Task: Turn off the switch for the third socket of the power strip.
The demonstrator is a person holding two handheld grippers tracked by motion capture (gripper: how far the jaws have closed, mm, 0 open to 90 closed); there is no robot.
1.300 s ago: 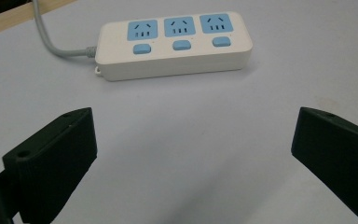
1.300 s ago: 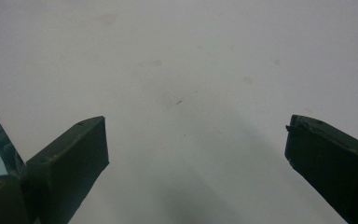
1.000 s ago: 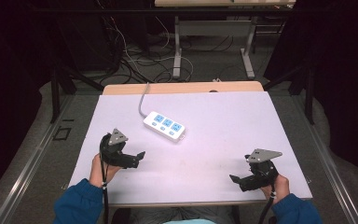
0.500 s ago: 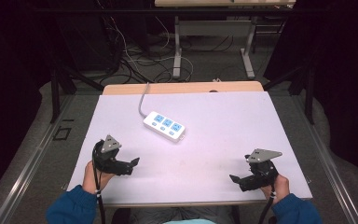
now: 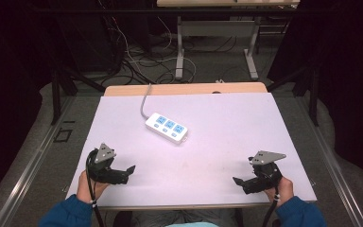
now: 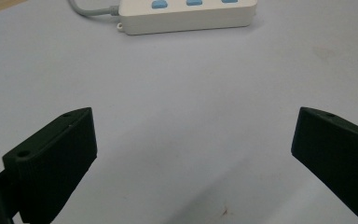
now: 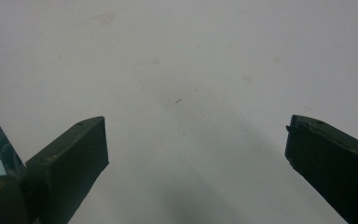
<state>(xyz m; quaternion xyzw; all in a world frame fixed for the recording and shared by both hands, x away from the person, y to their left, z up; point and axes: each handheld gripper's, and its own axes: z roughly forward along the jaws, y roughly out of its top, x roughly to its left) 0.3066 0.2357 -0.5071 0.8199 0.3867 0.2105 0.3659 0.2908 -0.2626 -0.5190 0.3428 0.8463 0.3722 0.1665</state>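
Left claw [image 5: 130, 169]: jaws spread wide, nothing between them, held low in the left hand [image 5: 89, 183]. Right claw [image 5: 238, 181]: jaws likewise wide apart, gripped by the right hand [image 5: 280, 185]. Both forearms in blue sleeves.

No text, label or number can be read anywhere.

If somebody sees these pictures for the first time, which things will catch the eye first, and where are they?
First comes the white power strip with blue sockets, lying a little left of the middle of the pale table, its grey cord running to the far edge. Next come the two black grippers at the near corners, left gripper and right gripper, both with jaws wide apart and holding nothing.
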